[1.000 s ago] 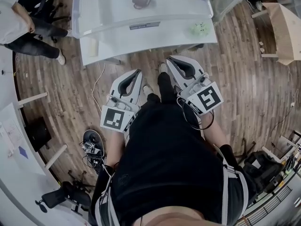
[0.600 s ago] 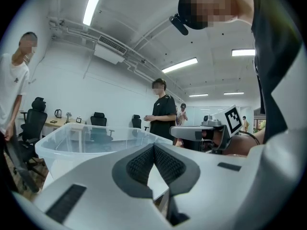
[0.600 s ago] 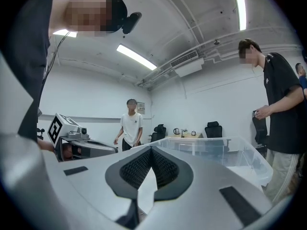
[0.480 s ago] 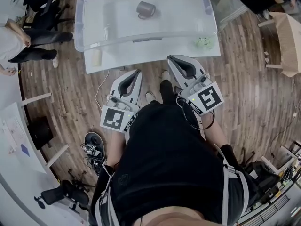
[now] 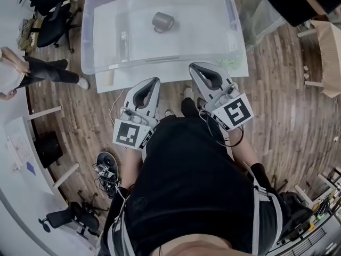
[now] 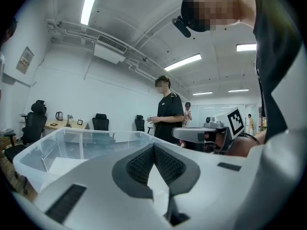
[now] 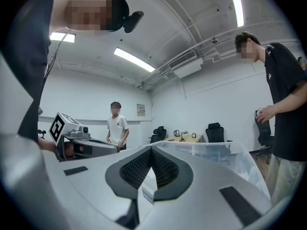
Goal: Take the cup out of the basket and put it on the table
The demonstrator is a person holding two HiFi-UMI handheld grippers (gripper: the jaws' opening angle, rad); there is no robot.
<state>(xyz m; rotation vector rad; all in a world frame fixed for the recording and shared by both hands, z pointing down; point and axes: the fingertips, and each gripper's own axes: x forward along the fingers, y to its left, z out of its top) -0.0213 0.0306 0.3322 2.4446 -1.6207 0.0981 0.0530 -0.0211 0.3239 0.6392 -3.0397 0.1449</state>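
Closer now: you have walked up to the desk (image 5: 176, 72), so the basket (image 5: 88, 41) and the cup (image 5: 162, 21) inside it sit lower and larger in the head view than a second ago. Both tools ride in the same place in front of your body.

The left tool (image 5: 151, 82) has its jaws pressed together with nothing between them. The right tool (image 5: 197, 67) is closed and empty too.

This looks like the approach, with the reach still to come. Pick one tool for the pick and open its jaws wide before you cross the basket's near wall. Lift the tips over the rim rather than nudging the clear plastic, then come down on the cup's wall, not its handle. Keep the other tool back.

The cup rests on the basket floor near the middle, apparently upright. It is well beyond both tool tips, past the near wall, and roughly between the lines the two tools point along. Neither gripper view shows it, only the basket's rim ahead.
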